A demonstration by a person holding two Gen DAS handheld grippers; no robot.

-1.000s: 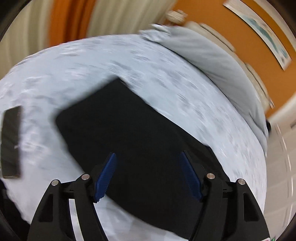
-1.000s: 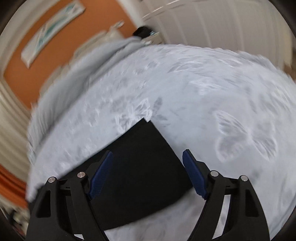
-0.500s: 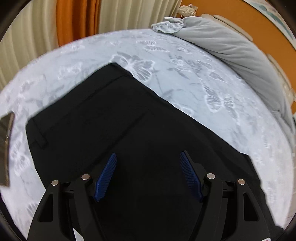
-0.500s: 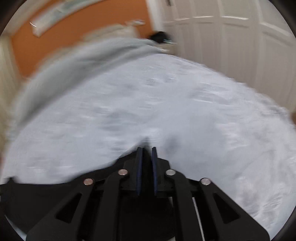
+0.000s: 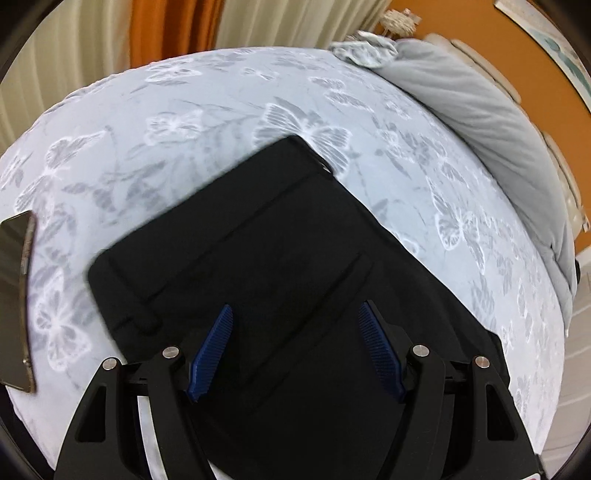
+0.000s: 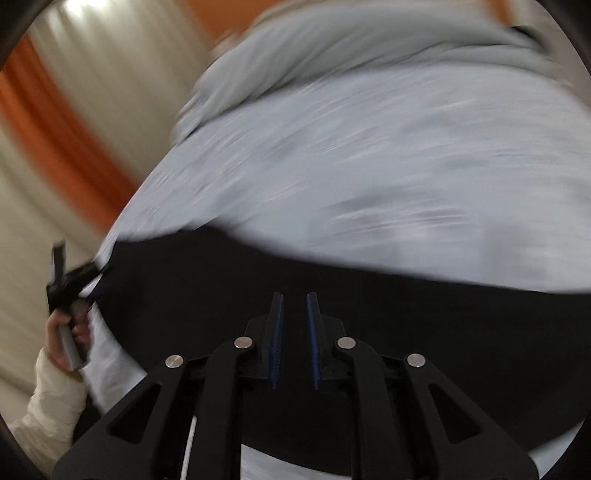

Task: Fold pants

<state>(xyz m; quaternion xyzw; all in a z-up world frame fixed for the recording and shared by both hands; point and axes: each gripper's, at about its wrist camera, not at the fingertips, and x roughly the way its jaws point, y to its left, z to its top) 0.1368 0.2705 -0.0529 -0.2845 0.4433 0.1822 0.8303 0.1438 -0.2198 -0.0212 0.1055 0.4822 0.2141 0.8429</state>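
1. The pants [image 5: 280, 258] are black and lie on the bed [image 5: 184, 129], spread flat over a pale grey-blue cover printed with butterflies and leaves. The waistband end with its seams points toward the far side of the bed, and the rest runs down under the camera.
2. In the right wrist view, the pants [image 6: 369, 295] fill the lower part as a dark band. Their upper edge crosses the frame against the blurred bed cover.
3. The left gripper [image 5: 295, 306] hangs above the seat area of the pants with its blue fingers [image 5: 212, 350] wide apart. Nothing is gripped, and only the flat cloth shows between them.
4. The right gripper [image 6: 294, 295] has just been closing. Its fingers [image 6: 276, 339] now stand narrow, a slim gap apart, at the near edge of the pants. Dark cloth fills that gap, so they appear pinched on the fabric.
5. At the left edge of the right wrist view, the left hand [image 6: 64, 343] grips a handle, with a cream sleeve [image 6: 51, 398] below it.
6. A dark, flat, rectangular thing [image 5: 14, 295] lies on the bed cover just left of the pants, not touching them.
7. A grey pillow [image 5: 480, 122] runs along the far right side of the bed.
8. Cream and orange curtains [image 5: 166, 29] hang beyond the bed, and an orange wall [image 5: 461, 18] stands behind the pillow.
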